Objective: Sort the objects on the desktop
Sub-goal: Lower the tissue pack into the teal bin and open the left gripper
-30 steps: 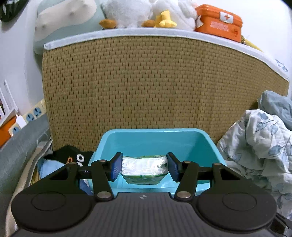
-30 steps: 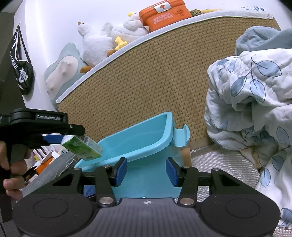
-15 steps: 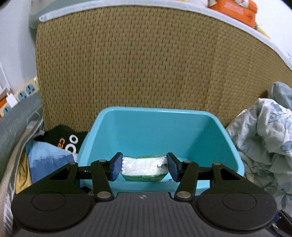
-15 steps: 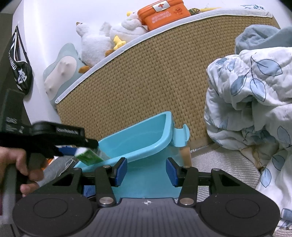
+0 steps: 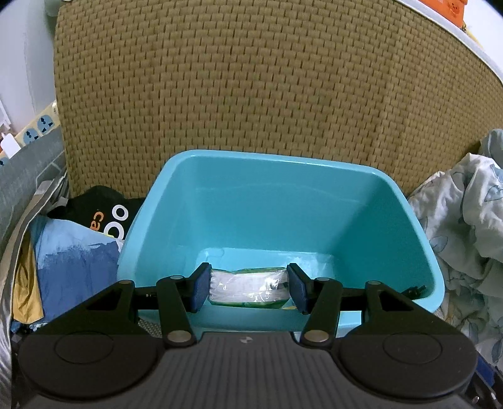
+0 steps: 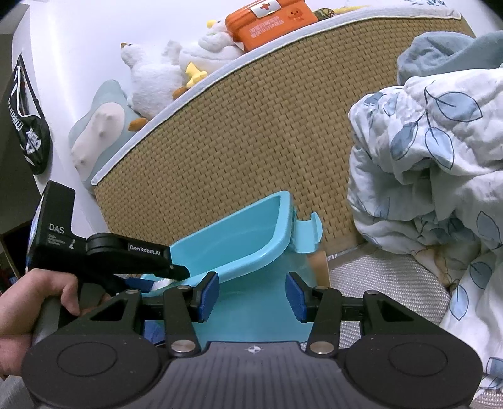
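Observation:
My left gripper is shut on a green and white tissue pack and holds it over the near rim, inside the mouth of a blue plastic bin. The bin's floor looks bare. In the right wrist view the left gripper reaches down into the bin from the left, and only a sliver of the pack shows. My right gripper is open and empty, just in front of the bin's outer wall.
A woven tan headboard stands right behind the bin. A crumpled leaf-print quilt lies to the right. Black and blue bags lie left of the bin. Plush toys and an orange first-aid box sit on top of the headboard.
My left gripper has tilted down and moved forward with the tissue pack, from above the rim into the bin's mouth. The right gripper has stayed open and nearly still.

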Demonstrator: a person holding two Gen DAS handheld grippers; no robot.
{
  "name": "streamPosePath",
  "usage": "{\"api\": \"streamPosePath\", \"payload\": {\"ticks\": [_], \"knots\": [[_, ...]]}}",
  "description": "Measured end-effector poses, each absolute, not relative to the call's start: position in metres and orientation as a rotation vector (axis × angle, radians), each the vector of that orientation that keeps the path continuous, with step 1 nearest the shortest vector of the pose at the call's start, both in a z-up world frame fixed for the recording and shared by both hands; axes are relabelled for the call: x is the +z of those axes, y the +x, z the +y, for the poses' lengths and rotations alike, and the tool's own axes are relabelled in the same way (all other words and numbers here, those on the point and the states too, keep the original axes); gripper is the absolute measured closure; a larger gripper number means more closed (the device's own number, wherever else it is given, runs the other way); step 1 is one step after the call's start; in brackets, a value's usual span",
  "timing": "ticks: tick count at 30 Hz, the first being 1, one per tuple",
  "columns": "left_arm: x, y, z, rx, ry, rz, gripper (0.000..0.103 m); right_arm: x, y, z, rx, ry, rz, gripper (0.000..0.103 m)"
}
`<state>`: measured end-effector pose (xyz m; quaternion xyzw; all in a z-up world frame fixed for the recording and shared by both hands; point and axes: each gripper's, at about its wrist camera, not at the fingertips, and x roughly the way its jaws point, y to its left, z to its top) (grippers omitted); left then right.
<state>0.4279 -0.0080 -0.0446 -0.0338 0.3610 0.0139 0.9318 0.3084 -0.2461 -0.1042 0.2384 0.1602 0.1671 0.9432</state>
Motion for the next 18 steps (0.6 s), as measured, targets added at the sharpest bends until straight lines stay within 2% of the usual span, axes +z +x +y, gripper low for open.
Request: {"api": "streamPosePath", "payload": {"ticks": [18], "knots": [[-0.0429, 0.4289, -0.0079, 0.032, -0.067, 0.742, 0.047, -0.1055, 0.3106, -0.2474, 0.337, 0.495, 0.337, 0.052]]}}
